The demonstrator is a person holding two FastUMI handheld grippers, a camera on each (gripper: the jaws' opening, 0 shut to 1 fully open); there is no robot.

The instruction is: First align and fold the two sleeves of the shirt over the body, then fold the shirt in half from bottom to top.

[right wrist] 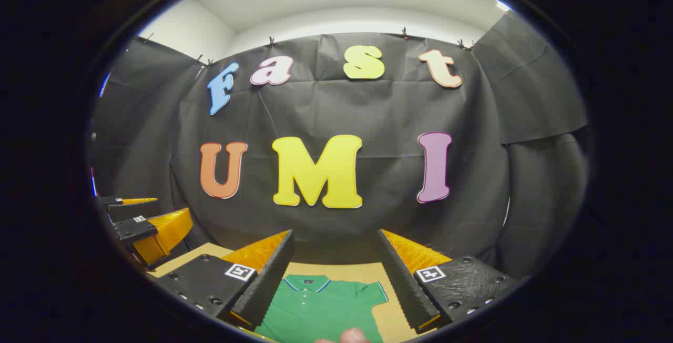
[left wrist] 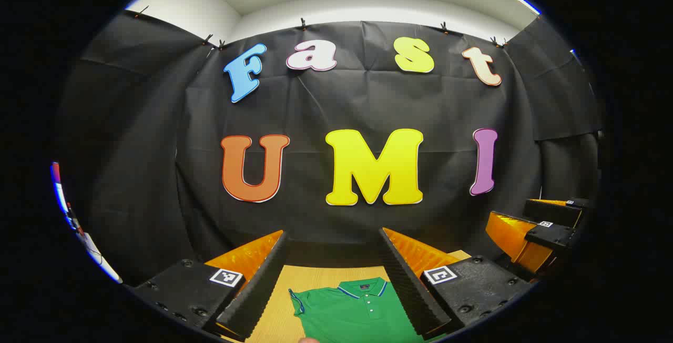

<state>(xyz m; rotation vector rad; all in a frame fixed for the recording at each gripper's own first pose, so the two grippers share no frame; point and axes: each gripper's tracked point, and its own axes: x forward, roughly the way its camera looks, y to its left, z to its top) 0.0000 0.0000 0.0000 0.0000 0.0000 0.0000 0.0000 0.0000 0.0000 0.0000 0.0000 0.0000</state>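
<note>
We hold the left tool (left wrist: 334,259) level and high, its two fingers spread wide with nothing between them, and the right tool (right wrist: 336,259) beside it in the same state: wide apart, empty, pointed at the black cloth wall. Each tool also appears at the edge of the other's view, so the two are side by side and roughly level with each other.

The green short-sleeved polo shirt with a blue-edged collar and a buttoned placket (left wrist: 352,309) lies flat on the pale wooden bench (left wrist: 310,274), below and ahead of both tools, well apart from either. Its collar points toward the wall, so its long axis runs away from us, hem nearest, neck farthest.

In the left gripper view we see the collar and the sleeve on our left (left wrist: 297,298), which sits between that tool's fingers. In the right gripper view the shirt (right wrist: 320,306) shows its other sleeve (right wrist: 376,293) spread out to our right, just inside that tool's right finger. So we judge each sleeve lies nearer its own tool: left sleeve for the left, right sleeve for the right.

Neither sleeve is folded yet. We judge the first step is still ahead: both tools must tip down and descend toward the sleeve edges.
</note>
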